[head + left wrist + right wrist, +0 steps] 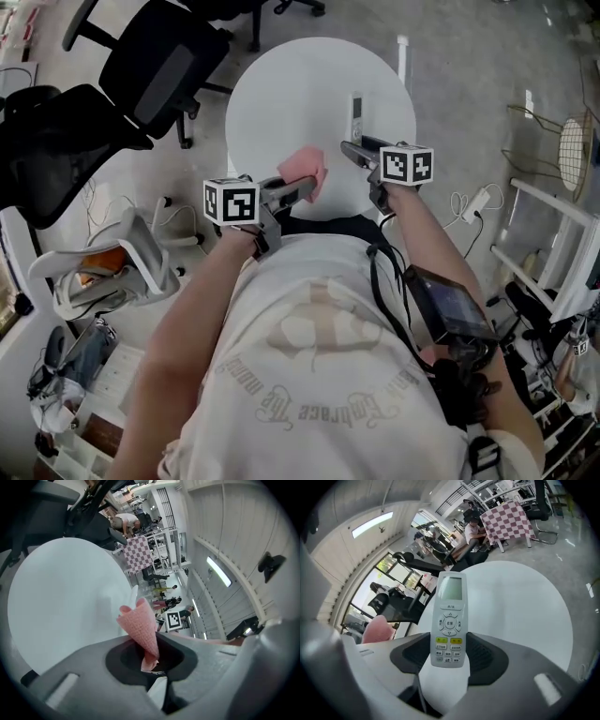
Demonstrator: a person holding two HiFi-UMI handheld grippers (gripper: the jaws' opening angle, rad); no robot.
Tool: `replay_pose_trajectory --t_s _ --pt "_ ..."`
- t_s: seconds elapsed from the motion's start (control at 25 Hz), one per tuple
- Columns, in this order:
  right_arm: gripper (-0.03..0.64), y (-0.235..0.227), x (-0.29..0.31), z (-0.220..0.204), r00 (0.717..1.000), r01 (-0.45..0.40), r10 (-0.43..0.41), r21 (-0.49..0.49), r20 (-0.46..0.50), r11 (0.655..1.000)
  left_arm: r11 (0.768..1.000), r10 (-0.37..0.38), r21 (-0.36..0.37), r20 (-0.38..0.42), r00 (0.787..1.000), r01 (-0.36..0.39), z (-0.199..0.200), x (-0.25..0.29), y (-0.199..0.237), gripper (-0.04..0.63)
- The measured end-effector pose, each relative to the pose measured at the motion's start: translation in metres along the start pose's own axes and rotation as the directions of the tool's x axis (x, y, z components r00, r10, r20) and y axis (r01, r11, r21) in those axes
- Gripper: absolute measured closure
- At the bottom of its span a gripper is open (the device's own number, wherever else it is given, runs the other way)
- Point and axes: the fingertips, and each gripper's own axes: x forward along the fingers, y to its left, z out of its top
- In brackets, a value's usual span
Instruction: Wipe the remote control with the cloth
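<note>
Head view, looking steeply down: a person in a pale printed shirt [309, 356] stands at a round white table [281, 84] and holds a gripper in each hand, both reaching over the near edge of the table. The left gripper [298, 190] has its claw closed on a pink cloth [302, 169], which sticks out beyond the tips in a loose bunch. The right gripper [354, 150] has its claw closed on the near end of a white remote control [356, 112]. The rest of the remote control points away from the person across the tabletop. The two grippers are near each other, with the cloth just to the left of the remote control's held end; they do not appear to touch. A black office chair [141, 66] stands on the floor to the left of the table.

Left gripper view: the cloth is pinched at its lower end between the two grey jaws and rises from them in a cone-like fold, with the white tabletop behind it.

Right gripper view: the remote control stands straight between the jaws, which hug its two sides at the lowest rows of buttons. Its buttons and small screen face the camera. The pink cloth shows at the left edge, beside the jaws.
</note>
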Motion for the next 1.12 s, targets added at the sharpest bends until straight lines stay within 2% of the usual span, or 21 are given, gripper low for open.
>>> replay_pose_trajectory --t_s 0.12,0.32,0.48,0.76,0.92,1.12 --pt "0.371 -0.016 0.011 -0.008 0.991 0.118 -0.118 0.005 -0.069 0.993 1.0 0.025 -0.011 0.033 0.999 -0.025 -0.001 -0.006 0.006 0.548" --pt "0.37 -0.029 0.03 -0.019 0.947 0.289 -0.289 -0.025 -0.142 0.957 0.998 0.057 -0.026 0.062 0.996 -0.056 -0.002 -0.016 0.016 0.548" --pt "0.37 -0.034 0.037 -0.025 0.906 0.381 -0.388 -0.071 -0.169 0.922 0.997 0.078 -0.036 0.076 0.994 -0.075 0.0 -0.022 0.025 0.548" --pt "0.364 -0.034 0.04 -0.024 0.833 0.492 -0.53 -0.224 -0.16 0.841 0.995 0.1 -0.031 0.089 0.991 -0.098 0.01 -0.029 0.032 0.548" --pt "0.356 -0.032 0.039 -0.022 0.83 0.498 -0.536 -0.229 -0.153 0.836 0.995 0.101 -0.024 0.087 0.991 -0.1 0.011 -0.034 0.032 0.548" --pt "0.366 -0.025 0.032 -0.02 0.853 0.488 -0.51 -0.172 -0.114 0.856 0.996 0.089 0.001 0.073 0.993 -0.089 0.014 -0.039 0.037 0.548"
